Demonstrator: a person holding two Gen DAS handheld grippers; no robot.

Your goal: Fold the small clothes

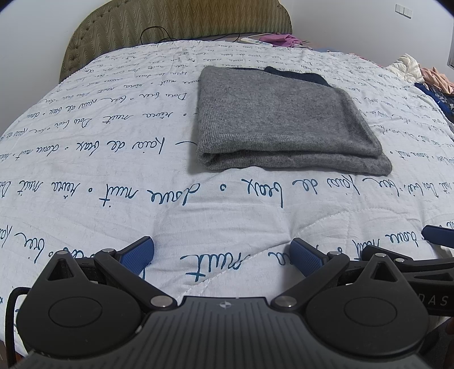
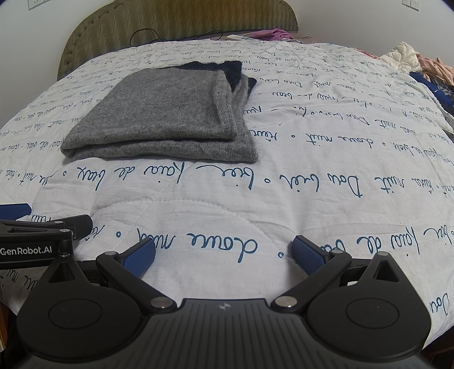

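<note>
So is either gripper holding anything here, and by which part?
Nothing is held. The left gripper and right gripper are both open over the quilt, short of the folded grey garment.

Script-printed quilt (image 1: 113, 176), olive headboard (image 1: 170, 25)

The folded sweater (image 1: 283, 119) lies on the quilt (image 1: 113, 184), with a second folded garment (image 2: 218, 69) under it, showing at its far edge toward the headboard (image 1: 176, 25). Both grippers sit on the near side of the sweater, apart from it, the left gripper (image 1: 222, 252) left of the right gripper (image 2: 224, 252). A heap of clothes (image 1: 425, 73) lies well to the sweater's right at the quilt's edge, and another garment (image 1: 279, 39) lies behind it by the headboard.
</note>
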